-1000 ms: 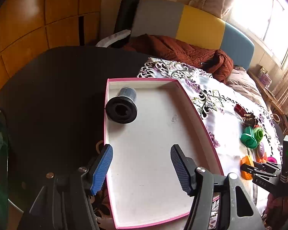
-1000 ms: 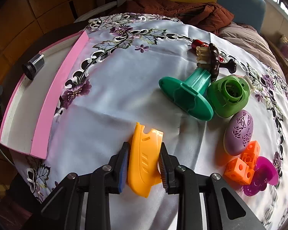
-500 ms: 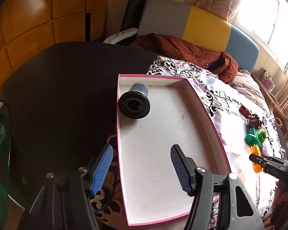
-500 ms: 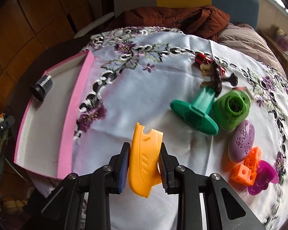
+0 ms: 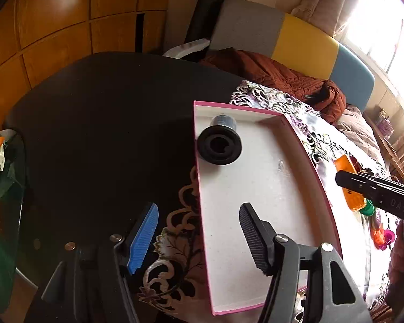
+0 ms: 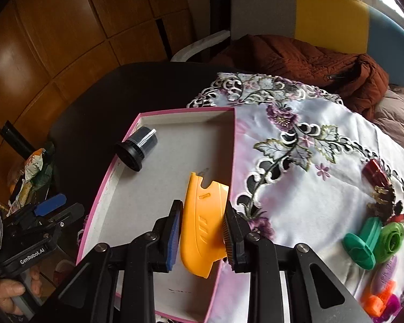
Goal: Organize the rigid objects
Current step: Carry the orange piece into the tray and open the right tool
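Right gripper (image 6: pixel 202 231) has its jaws clamped on the orange plastic piece (image 6: pixel 203 223) over the pink-rimmed tray (image 6: pixel 159 113) holding a black cap (image 6: pixel 136 149), while the left gripper (image 5: pixel 199 231) hangs wide open, empty, at the tray's near edge.

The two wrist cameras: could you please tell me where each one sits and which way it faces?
Left wrist: on the open left gripper, looking down at the pink tray's near end; the right gripper shows at right.
Right wrist: on the right gripper, shut on the orange plastic piece, looking down over the tray's right wall; the left gripper and a hand show lower left.
Shared: the tray, the black cylinder in it, the embroidered cloth, the orange piece.
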Demonstrator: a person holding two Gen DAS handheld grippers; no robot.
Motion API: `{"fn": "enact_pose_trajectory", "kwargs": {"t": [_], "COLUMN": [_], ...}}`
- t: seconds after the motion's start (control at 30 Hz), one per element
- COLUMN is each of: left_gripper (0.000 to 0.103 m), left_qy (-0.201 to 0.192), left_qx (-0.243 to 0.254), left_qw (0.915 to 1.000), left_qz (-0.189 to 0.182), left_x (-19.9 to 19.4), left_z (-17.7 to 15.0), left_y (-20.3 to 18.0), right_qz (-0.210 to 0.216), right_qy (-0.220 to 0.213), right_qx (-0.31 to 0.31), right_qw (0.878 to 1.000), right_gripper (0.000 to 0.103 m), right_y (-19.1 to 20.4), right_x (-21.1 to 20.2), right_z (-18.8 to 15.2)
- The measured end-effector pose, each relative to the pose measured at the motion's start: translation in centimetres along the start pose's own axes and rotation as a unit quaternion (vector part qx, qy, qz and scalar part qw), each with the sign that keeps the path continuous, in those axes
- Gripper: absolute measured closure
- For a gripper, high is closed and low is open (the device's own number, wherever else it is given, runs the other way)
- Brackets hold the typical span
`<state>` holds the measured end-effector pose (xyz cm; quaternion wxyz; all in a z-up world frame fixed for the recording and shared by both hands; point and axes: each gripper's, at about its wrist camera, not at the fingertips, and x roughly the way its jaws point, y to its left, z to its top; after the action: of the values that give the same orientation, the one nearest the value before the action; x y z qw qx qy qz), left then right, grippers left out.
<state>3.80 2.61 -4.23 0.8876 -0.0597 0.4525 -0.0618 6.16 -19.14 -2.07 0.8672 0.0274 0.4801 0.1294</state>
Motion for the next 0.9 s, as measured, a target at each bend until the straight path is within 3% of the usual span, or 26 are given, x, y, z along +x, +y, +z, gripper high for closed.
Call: {"fn": "enact_pose_trajectory", "kwargs": {"t": [0.37,0.9], "left_gripper": [0.04,0.041], "left_qy": [0.002,0.02], "left_qx": [-0.017,-0.031], "left_qw": [0.9999,0.9993], "left_qz": [0.0,-0.008], "left_x": [0.0,0.8], "left_z": [-0.3,-0.8], "left_y": [1.8,2.8], "right_qz": [0.014,0.001], "right_qy": [0.039,0.05], "right_qx": [0.004,0.026], "right_qw": [0.999,0.998], "right_gripper": [0.074,0.073], "right_y": [2.2,3.5], "right_x": [5.1,11.4], "right_z": [1.8,6.7]}}
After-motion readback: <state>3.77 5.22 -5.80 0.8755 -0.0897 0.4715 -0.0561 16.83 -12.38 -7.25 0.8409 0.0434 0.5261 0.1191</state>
